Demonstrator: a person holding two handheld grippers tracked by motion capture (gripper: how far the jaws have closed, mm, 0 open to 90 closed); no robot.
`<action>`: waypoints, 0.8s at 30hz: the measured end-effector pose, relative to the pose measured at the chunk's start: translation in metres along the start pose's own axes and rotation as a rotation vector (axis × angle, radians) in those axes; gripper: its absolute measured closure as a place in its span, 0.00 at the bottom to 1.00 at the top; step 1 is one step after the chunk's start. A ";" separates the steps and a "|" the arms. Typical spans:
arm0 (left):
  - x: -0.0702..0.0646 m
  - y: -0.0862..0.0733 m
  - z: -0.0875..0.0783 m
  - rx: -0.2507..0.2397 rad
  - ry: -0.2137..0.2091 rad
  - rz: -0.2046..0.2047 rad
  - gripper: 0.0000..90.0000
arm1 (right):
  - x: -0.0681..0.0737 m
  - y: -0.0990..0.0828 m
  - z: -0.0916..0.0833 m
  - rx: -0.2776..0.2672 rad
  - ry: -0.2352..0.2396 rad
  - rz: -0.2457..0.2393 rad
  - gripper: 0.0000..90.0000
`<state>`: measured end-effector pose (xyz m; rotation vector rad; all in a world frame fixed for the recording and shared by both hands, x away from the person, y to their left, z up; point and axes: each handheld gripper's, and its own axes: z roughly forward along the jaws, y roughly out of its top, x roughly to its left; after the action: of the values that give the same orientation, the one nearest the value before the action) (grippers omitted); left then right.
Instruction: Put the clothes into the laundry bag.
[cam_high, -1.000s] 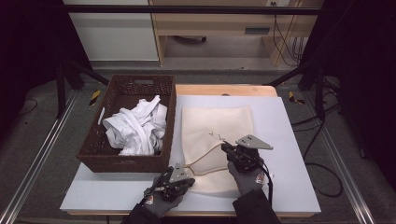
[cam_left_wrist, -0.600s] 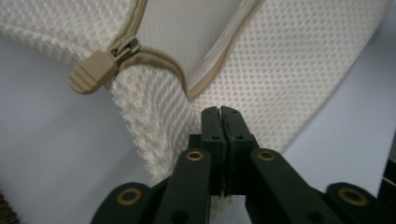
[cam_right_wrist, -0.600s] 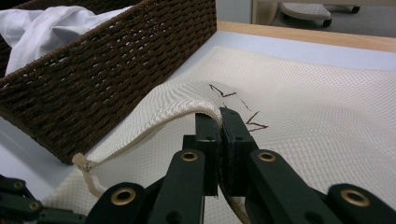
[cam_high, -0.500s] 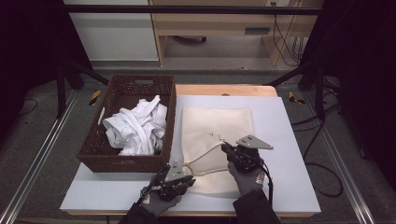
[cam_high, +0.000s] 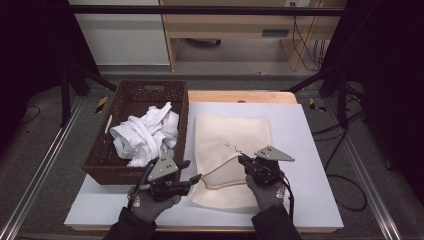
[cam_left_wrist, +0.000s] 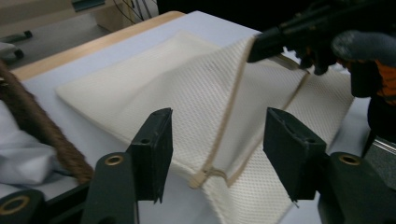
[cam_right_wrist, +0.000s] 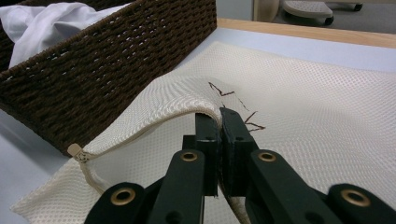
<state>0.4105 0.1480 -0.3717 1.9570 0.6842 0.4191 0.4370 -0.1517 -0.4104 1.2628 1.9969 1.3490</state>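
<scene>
Basket (cam_high: 131, 95) of white cloth (cam_high: 145, 135); right claw (cam_high: 243, 160) clamped on mesh bag (cam_high: 232, 135), left claw (cam_high: 192, 171) agape, empty

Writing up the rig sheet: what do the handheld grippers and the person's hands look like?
Both the left gripper and the right gripper are black, with flat rectangular jaws, brass-coloured pivot rivets and a grey three-cornered plate on top. A black cable trails from the right one. The hands wear grey gloves with orange at the cuff, over dark sleeves.

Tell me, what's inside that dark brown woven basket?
The dark brown woven basket holds a crumpled heap of white cloth, and a bit of its bottom shows at the far end. Whatever lies beneath the heap is covered.
</scene>
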 end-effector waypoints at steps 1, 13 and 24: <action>0.005 0.004 -0.004 -0.004 0.013 0.002 0.44 | 0.000 0.000 0.000 0.000 0.000 0.001 0.97; 0.081 0.031 -0.026 0.025 0.149 -0.010 0.32 | -0.002 0.000 -0.004 -0.005 0.001 0.001 0.97; 0.144 0.034 -0.019 0.126 0.271 -0.039 0.26 | -0.003 -0.003 -0.003 0.009 0.007 0.004 0.97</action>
<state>0.5223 0.2385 -0.3328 2.0211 0.9401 0.6379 0.4351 -0.1557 -0.4125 1.2689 2.0080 1.3496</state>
